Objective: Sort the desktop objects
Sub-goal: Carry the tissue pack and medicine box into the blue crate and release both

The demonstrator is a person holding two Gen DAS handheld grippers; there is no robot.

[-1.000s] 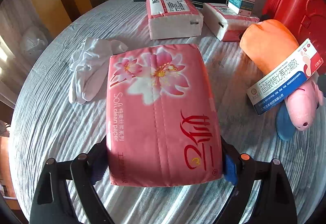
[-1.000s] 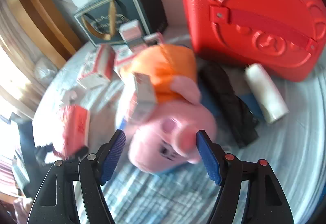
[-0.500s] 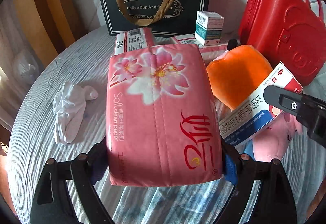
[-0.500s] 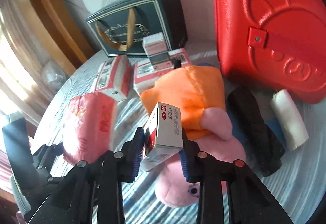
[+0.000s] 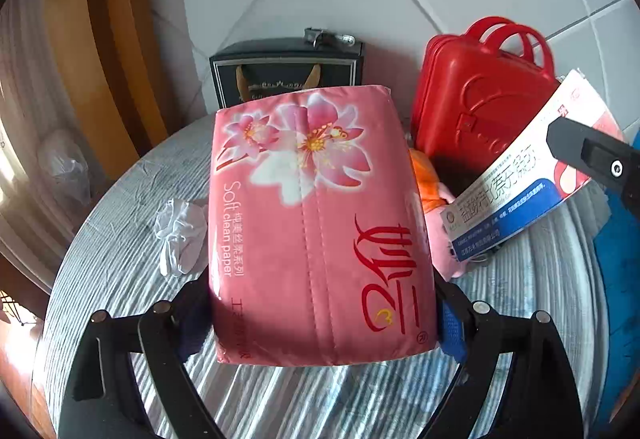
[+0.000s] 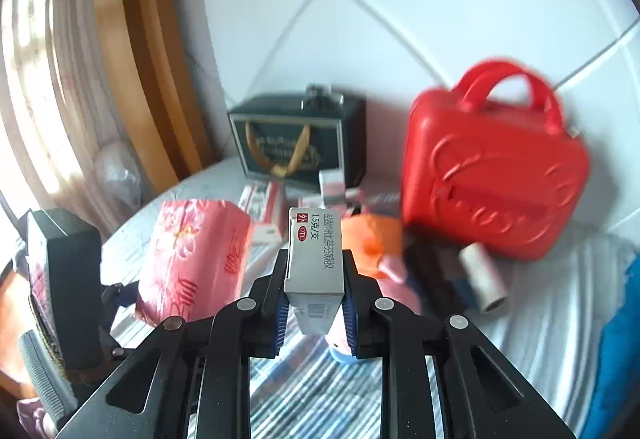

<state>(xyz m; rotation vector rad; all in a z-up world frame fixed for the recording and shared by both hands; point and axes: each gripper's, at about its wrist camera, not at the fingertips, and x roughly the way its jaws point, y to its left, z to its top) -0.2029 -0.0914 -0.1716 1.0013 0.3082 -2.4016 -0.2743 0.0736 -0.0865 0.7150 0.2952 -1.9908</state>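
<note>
- Currently the table (image 5: 120,239), round and draped in a grey striped cloth, is lying below both claws, with the unsorted things crowding its far side by the tiled wall.
- Standing upright at the back right, the red case (image 6: 492,175) is the biggest thing left on the table; the dark gift bag (image 6: 296,143) is standing to its left, both against the wall.
- Filling the left wrist view, the pink tissue pack (image 5: 320,223) is being gripped by the left claw (image 5: 320,319), whose pads are pressing on the pack's two long sides at its near end; the pack's long axis is running straight out ahead of the claw, toward the gift bag, and it is hanging clear of the cloth.
- Partly hidden behind the pack, the orange and pink plush toy (image 6: 376,243) is lying on the table in front of the red case.
- Between the blue pads of the right claw (image 6: 314,303), the medicine box (image 6: 316,251) is being clamped; the jaws have just been closing onto its narrow sides. Its long axis too is pointing forward, away from the claw, and it is being held above the plush toy.
- Smaller still, a crumpled white cloth (image 5: 180,231) is lying left of the tissue pack, well apart from the rest.
- Judging by these positions, the right claw is nearer the red case and the left one nearer the gift bag, so each load seems to be heading for the container on its own side, though I cannot tell which is meant.
</note>
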